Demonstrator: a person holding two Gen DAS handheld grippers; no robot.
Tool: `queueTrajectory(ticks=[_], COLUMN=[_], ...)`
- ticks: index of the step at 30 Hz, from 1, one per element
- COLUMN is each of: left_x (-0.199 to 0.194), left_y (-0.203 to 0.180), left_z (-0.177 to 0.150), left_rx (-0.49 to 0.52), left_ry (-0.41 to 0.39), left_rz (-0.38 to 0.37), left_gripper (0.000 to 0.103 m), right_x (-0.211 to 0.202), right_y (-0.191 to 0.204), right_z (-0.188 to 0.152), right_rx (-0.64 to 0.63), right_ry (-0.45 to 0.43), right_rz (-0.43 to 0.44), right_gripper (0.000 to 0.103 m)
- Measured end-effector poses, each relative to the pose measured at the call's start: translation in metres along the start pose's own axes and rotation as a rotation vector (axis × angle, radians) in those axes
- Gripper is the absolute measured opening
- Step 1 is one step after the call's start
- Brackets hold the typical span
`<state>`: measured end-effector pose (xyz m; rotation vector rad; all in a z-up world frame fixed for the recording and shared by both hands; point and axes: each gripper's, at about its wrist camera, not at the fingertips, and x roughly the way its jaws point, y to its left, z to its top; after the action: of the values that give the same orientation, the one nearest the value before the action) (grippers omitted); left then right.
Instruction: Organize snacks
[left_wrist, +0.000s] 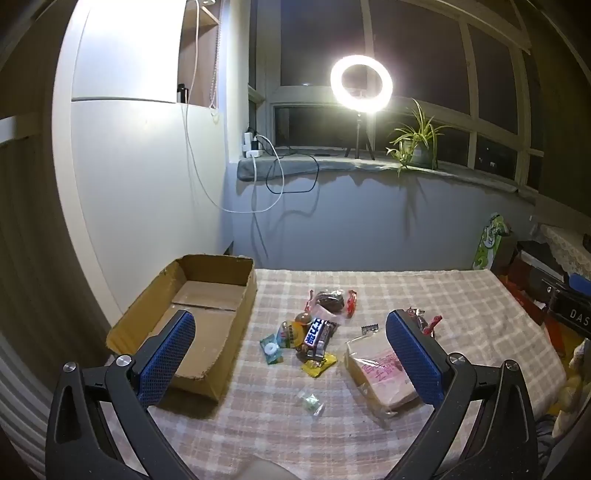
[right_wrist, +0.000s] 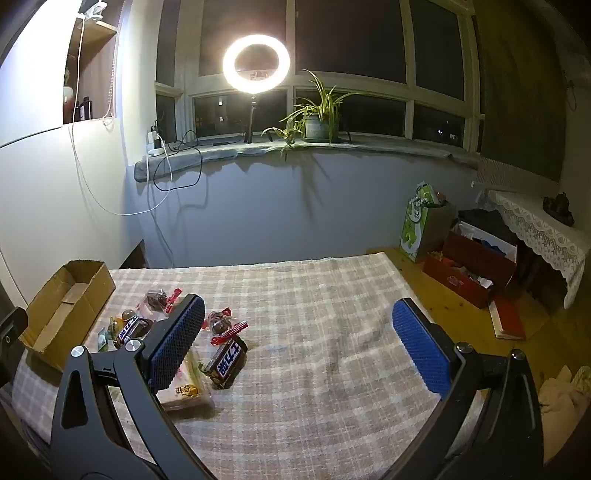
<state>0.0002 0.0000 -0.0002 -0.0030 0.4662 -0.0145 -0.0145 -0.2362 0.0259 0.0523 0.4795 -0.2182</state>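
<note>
An open, empty cardboard box (left_wrist: 207, 306) stands at the left on the checked cloth (left_wrist: 424, 295); it also shows in the right wrist view (right_wrist: 66, 299). A pile of small snacks lies in the middle: a Snickers bar (left_wrist: 318, 332), a yellow packet (left_wrist: 319, 365), a green mint packet (left_wrist: 271, 349), red candies (left_wrist: 351, 302). A bagged bread pack (left_wrist: 380, 373) lies to the right. My left gripper (left_wrist: 290, 350) is open above the pile, holding nothing. My right gripper (right_wrist: 299, 343) is open and empty, with a second Snickers bar (right_wrist: 226, 363) by its left finger.
A ring light (left_wrist: 361, 83) and a potted plant (left_wrist: 417, 144) stand on the windowsill with dangling cables. Right of the bed are a green bag (right_wrist: 421, 225), red boxes (right_wrist: 469, 273) and a lace-covered shelf (right_wrist: 539, 229) over a wooden floor.
</note>
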Motion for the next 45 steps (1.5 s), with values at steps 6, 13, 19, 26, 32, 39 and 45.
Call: queueTrajectory(ticks=[6, 13, 19, 26, 32, 39, 45], left_x=[-0.001, 0.002, 0.002, -0.003, -0.003, -0.004, -0.005], left_y=[-0.010, 0.000, -0.001, -0.002, -0.002, -0.003, -0.003], left_z=[-0.003, 0.000, 0.001, 0.003, 0.003, 0.003, 0.004], left_rx=[0.029, -0.003, -0.008, -0.005, -0.005, -0.006, -0.013], left_ry=[0.006, 0.011, 0.013, 0.005, 0.006, 0.005, 0.002], left_rz=[0.015, -0.001, -0.009, -0.013, -0.016, -0.018, -0.013], left_gripper=[0.102, 0.102, 0.102, 0.102, 0.102, 0.102, 0.102], right_x=[0.001, 0.002, 0.003, 0.002, 0.001, 0.000, 0.001], right_y=[0.000, -0.001, -0.002, -0.001, 0.000, 0.000, 0.001], right_z=[0.000, 0.001, 0.001, 0.001, 0.001, 0.000, 0.000], right_rx=[-0.006, -0.009, -0.010, -0.010, -0.010, -0.012, -0.012], right_ry=[0.006, 0.005, 0.004, 0.002, 0.002, 0.001, 0.002], right_rz=[-0.003, -0.004, -0.004, -0.003, -0.004, -0.002, -0.002], right_gripper=[0.103, 0.103, 0.103, 0.103, 0.103, 0.103, 0.103])
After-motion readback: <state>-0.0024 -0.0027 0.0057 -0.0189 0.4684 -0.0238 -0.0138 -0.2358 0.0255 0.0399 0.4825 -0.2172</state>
